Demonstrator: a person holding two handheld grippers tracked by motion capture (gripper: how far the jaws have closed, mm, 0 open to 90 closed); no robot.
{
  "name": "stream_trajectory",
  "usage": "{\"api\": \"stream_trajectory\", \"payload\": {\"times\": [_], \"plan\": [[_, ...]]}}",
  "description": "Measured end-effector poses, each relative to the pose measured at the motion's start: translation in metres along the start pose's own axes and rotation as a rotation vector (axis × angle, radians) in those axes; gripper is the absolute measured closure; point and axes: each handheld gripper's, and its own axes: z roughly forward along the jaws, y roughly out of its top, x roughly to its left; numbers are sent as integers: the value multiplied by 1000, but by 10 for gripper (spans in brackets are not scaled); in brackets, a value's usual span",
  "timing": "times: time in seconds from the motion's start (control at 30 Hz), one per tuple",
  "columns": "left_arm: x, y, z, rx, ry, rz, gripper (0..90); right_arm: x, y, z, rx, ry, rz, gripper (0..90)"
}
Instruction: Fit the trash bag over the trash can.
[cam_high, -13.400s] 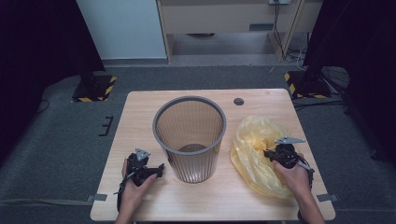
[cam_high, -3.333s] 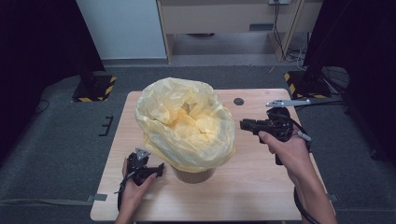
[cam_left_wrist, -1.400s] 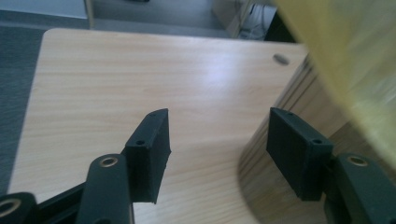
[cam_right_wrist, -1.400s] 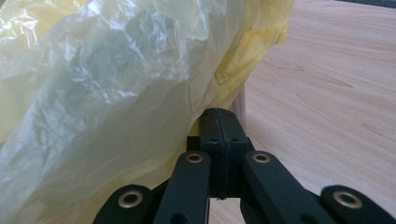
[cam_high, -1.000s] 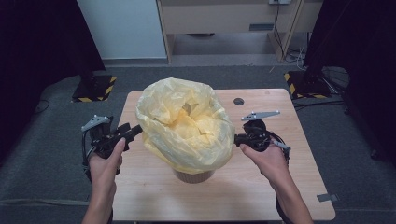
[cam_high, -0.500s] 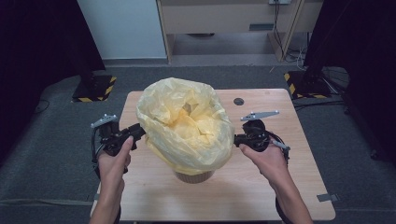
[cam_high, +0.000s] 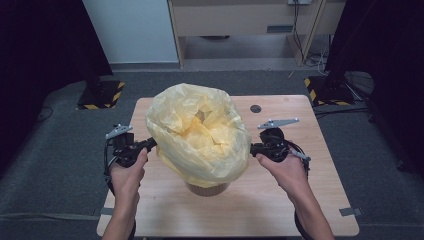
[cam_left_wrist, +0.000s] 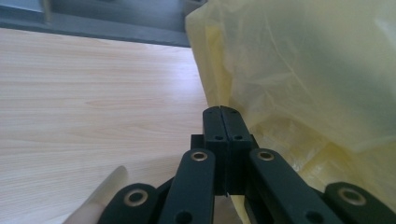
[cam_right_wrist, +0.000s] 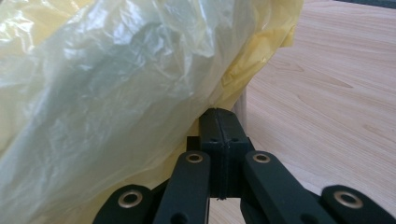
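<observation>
A yellow plastic bag (cam_high: 200, 135) billows over a mesh wastebasket whose base (cam_high: 207, 189) shows beneath it, in the middle of the wooden table (cam_high: 240, 210). My left gripper (cam_high: 151, 143) is at the bag's left edge. Its jaws have just been closing and now stand shut, with the tips (cam_left_wrist: 220, 109) pinching the thin edge of the bag (cam_left_wrist: 303, 70). My right gripper (cam_high: 252, 148) is at the bag's right side, shut on the bag's film (cam_right_wrist: 116, 84) where its tips (cam_right_wrist: 218, 112) meet it. Both grippers are held level, above the table.
A small black round thing (cam_high: 256, 108) lies at the table's far side. Yellow-and-black striped stand bases (cam_high: 100, 95) (cam_high: 325, 92) sit on the floor beyond the far corners. Bare wood (cam_left_wrist: 93, 93) stretches left of the bag and wood (cam_right_wrist: 327, 93) right of it.
My left hand has come in a little toward the bag and its jaws have gone from open to shut at the bag's edge. The right gripper and the bag have stayed put.
</observation>
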Motion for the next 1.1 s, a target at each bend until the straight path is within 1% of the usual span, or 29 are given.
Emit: {"api": "stream_trajectory", "payload": {"times": [0.03,0.1,0.27,0.37,0.5,0.6,0.73,0.77,0.83,0.9,0.97,1.1], "plan": [[-1,0,1,5,23,11,900,0,0,1,1,-10,-3,900],[-2,-1,4,14,56,30,900,0,-1,3,6,-21,1,900],[-3,-3,14,40,116,63,900,-5,-4,11,22,-37,13,900],[-5,-5,21,59,126,76,900,-9,-6,17,40,-48,24,900],[-5,-10,30,77,139,79,900,-14,-11,24,61,-54,34,900],[-5,-14,34,86,152,86,900,-16,-14,28,75,-59,34,900],[-3,-19,39,99,160,82,900,-18,-19,35,90,-72,35,900],[-3,-20,40,103,164,84,900,-18,-20,37,89,-75,30,900],[-3,-22,41,111,177,96,900,-18,-22,39,97,-74,36,900],[-2,-24,43,117,174,92,900,-20,-25,43,109,-78,39,900],[-2,-27,46,127,178,97,900,-21,-28,47,122,-82,46,900],[0,-31,50,141,177,85,900,-23,-36,54,140,-83,60,900]]}}
